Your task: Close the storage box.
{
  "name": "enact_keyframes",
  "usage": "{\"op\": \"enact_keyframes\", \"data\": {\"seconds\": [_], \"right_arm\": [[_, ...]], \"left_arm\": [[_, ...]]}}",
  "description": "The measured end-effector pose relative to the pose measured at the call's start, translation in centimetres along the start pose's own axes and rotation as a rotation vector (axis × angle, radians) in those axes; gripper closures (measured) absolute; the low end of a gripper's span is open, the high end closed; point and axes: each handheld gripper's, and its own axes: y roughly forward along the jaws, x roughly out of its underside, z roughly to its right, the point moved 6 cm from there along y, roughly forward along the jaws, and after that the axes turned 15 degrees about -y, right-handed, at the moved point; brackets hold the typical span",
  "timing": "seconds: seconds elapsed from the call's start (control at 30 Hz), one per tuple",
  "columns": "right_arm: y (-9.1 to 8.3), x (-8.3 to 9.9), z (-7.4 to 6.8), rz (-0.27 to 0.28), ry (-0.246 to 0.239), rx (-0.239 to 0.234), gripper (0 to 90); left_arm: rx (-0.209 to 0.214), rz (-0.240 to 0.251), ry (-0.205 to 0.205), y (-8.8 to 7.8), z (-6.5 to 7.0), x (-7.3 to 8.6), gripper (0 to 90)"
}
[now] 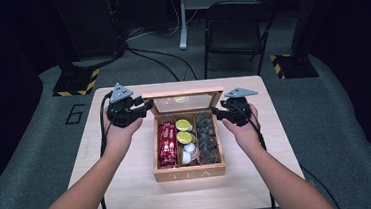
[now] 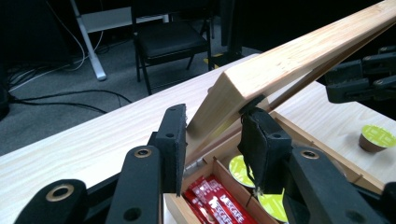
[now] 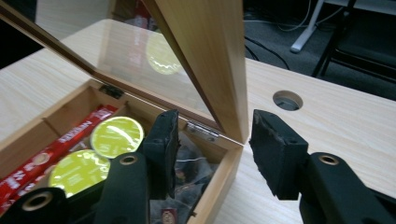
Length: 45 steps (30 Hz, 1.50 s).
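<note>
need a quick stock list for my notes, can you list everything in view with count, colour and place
tea box: one, light wood, table centre
lid: one, wood frame with glass pane, raised at the box's far edge
sachets: several, red, left compartment
capsules: a few lime-topped and white, middle compartment
tea bags: a dark heap, right compartment
table: one, pale wood
chair: one, black, beyond the table
left gripper: black, shut on the lid's left end
right gripper: black, open astride the lid's right end
forearms: two, bare, entering from the bottom
</note>
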Motion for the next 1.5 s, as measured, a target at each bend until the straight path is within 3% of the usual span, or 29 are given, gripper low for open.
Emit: {"op": "enact_keyframes", "data": {"seconds": [0.27,0.37,0.77,1.03,1.3,1.5], "right_arm": [[-2.0,-0.5,-1.3,0.047,-0.036,-0.015,50.3],[-2.7,-0.3,-1.7,0.056,-0.026,-0.025,49.5],[-5.2,0.5,-2.5,0.105,0.020,-0.065,47.6],[-6.4,1.4,-3.6,0.099,-0.040,-0.071,47.6],[-7.3,1.8,-4.6,0.121,-0.040,-0.095,47.4],[-7.6,2.2,-5.1,0.115,-0.072,-0.099,46.8]], "left_arm": [[0.018,-0.002,0.009,-0.7,0.3,1.4,60.1],[0.027,0.000,0.002,-0.9,0.5,2.0,59.3],[0.045,-0.022,0.035,-1.7,0.9,4.3,57.5],[0.055,-0.028,0.031,-2.0,1.1,5.6,56.5],[0.078,-0.040,0.008,-2.2,1.2,7.1,56.3],[0.079,-0.042,0.026,-2.4,1.2,8.3,55.8]]}}
